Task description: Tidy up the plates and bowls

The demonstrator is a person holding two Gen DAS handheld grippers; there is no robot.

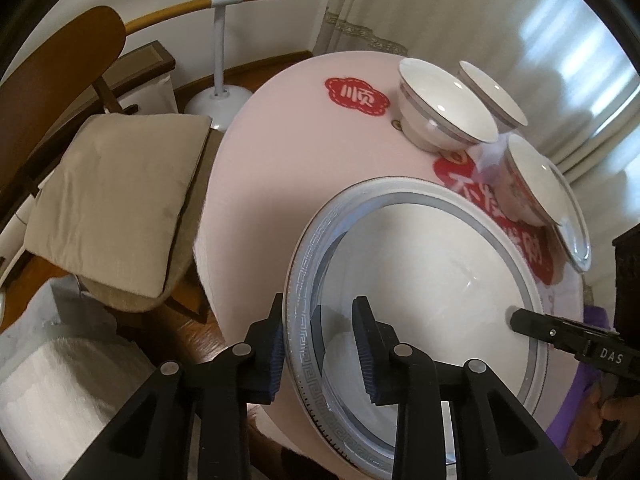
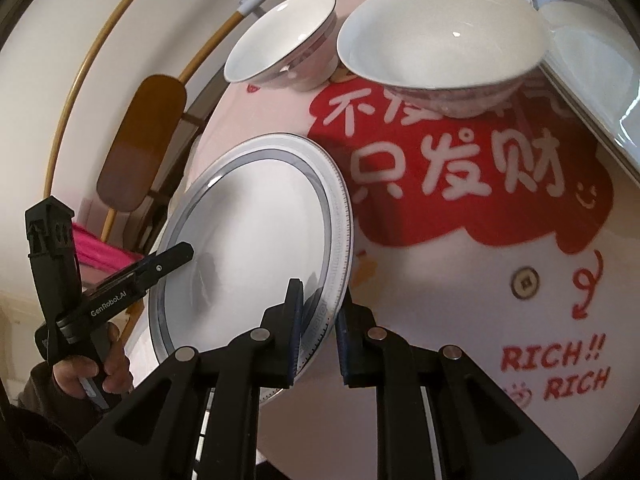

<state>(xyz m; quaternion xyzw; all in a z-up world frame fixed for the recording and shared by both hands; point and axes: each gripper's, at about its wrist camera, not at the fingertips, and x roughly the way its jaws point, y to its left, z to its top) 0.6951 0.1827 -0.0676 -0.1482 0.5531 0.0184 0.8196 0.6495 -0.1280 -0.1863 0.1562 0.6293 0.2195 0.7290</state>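
A large white plate [image 1: 420,280] with a grey patterned rim is held above the pink table [image 1: 280,152]. My left gripper [image 1: 320,348] is shut on its near rim. My right gripper [image 2: 318,336] is shut on the opposite rim of the plate [image 2: 248,256]; its finger shows at the right in the left wrist view [image 1: 532,322]. Three white bowls stand beyond: one [image 1: 444,104], one behind it [image 1: 492,94], and a patterned one [image 1: 532,184] resting on a smaller plate [image 1: 576,240]. In the right wrist view two bowls [image 2: 280,36] [image 2: 440,36] are close ahead.
A wooden chair with a beige cushion [image 1: 116,196] stands left of the table. A white floor lamp base [image 1: 216,100] is behind it. A red printed mat [image 2: 460,176] covers the table's middle. Curtains [image 1: 520,12] hang behind.
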